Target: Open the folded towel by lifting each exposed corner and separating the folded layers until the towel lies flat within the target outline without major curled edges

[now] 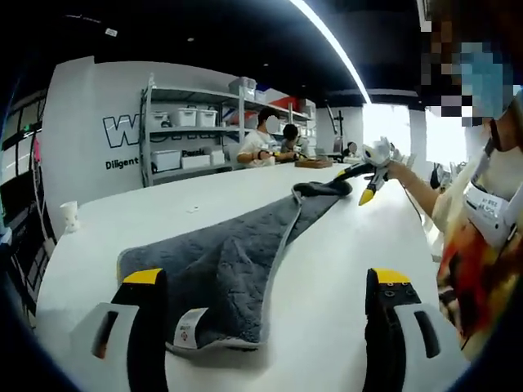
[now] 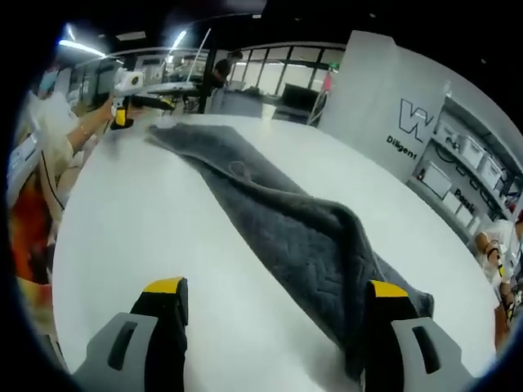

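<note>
Towel: the grey quilted fabric towel (image 1: 233, 273) lies stretched lengthwise along the white desk (image 1: 327, 269), partly folded.
Left gripper (image 1: 270, 282): jaws wide apart, holding nothing, towel's tagged corner between them.
Right gripper (image 2: 274, 294): jaws wide apart, empty, towel's bunched end by one jaw.

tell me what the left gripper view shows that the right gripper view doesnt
Left gripper view alone: a white label at the towel's near corner, a paper cup on the table's far left side, and people seated by the shelving.

Right gripper view alone: a raised fold in the towel near the right gripper.

Both: the grey towel stretched along the white table, the wall lettering, and each view's own open fingers, with the left gripper at the towel's opposite end.
</note>
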`<act>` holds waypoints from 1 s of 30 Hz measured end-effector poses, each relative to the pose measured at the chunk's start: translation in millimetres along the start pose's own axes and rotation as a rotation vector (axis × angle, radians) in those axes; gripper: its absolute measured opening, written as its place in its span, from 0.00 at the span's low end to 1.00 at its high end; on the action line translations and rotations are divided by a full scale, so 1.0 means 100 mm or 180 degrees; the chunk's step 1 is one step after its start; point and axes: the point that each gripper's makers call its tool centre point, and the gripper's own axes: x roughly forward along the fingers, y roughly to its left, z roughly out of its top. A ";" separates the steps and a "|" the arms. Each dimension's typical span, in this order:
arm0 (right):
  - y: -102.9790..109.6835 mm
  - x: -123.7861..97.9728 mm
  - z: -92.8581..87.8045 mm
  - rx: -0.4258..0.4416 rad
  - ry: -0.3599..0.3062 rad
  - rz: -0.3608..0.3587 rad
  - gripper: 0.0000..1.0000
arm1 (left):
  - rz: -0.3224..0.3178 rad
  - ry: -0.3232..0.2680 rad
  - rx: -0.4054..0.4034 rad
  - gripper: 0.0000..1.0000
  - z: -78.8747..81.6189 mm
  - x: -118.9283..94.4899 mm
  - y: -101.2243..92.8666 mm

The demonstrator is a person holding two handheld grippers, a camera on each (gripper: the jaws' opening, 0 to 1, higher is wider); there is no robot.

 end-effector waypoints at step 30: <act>0.08 1.00 0.78 -0.0771 -0.0099 0.0168 0.55 | 0.0006 -0.0198 -0.0197 0.96 0.02 -0.13 0.00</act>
